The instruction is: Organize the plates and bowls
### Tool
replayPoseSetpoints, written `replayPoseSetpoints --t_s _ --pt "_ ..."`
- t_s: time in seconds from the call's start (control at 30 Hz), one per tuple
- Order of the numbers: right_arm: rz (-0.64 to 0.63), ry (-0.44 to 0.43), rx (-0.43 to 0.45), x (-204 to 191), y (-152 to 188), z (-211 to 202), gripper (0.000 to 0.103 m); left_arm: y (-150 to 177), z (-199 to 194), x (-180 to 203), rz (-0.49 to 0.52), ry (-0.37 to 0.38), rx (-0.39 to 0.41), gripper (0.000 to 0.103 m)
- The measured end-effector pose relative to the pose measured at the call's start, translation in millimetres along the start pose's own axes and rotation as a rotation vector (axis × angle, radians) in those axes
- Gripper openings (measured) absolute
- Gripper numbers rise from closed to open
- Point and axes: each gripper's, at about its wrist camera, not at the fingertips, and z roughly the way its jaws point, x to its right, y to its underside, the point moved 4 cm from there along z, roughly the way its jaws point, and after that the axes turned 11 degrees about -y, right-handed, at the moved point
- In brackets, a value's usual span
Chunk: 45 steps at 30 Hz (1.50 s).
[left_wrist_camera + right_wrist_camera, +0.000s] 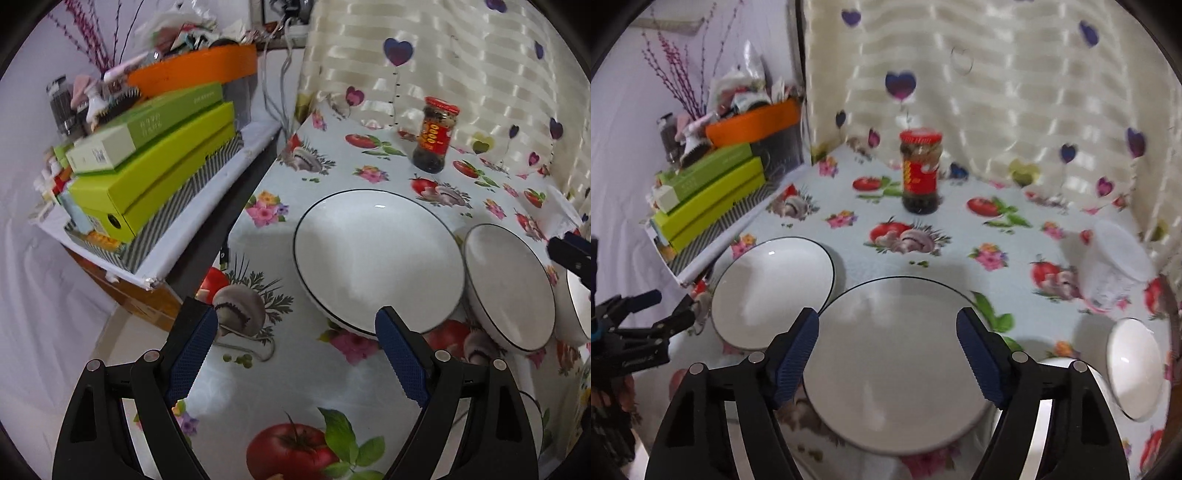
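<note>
While both grippers hung over the fruit-printed oilcloth table [945, 236], I judged I was at the approach, nothing lifted yet. My right gripper [888, 354] stood released, jaws apart above the black-rimmed white ceramic plate [897, 369]; my left gripper [295, 354], also spread and empty, sat near the deeper black-rimmed white dish [376, 258], just beside it. Next, I reckoned, came lowering onto one rim and clenching.

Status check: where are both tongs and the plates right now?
Left tongs open, empty. Right tongs open over near plate, not gripping. Second plate alongside. Sauce jar behind, clear.
</note>
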Motion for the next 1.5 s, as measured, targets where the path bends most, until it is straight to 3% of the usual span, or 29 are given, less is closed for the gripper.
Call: replayPoseSetpoints --t_s 0.27,0.43,0.67,1.03,1.13,1.2,1.27,1.5 --pt "-0.061 -0.058 -0.094 -5 -10 57 0.072 0 31 -11 -0.045 0.020 -0.077 0.088" --pt "-0.053 -0.079 -0.137 -9 -14 85 0.062 0 45 -15 -0.106 0.046 -0.133 0.087" --pt "-0.036 -0.125 -0.188 -12 -20 114 0.060 -3 52 -8 -0.081 0.077 -0.150 0.087" --pt "-0.049 -0.142 -0.165 -17 -31 125 0.057 -6 62 -4 -0.085 0.082 -0.176 0.086" --pt "-0.070 -0.157 -0.171 -23 -32 129 0.055 -4 65 0 -0.069 0.087 -0.185 0.077" --pt "-0.085 -0.156 -0.192 -26 -31 134 0.044 -2 68 3 -0.065 0.095 -0.192 0.076" --pt "-0.080 -0.153 -0.204 -25 -30 139 0.040 -2 69 4 -0.068 0.090 -0.192 0.076" --pt "-0.071 -0.161 -0.228 -24 -27 149 0.037 -2 73 8 -0.067 0.097 -0.196 0.076"
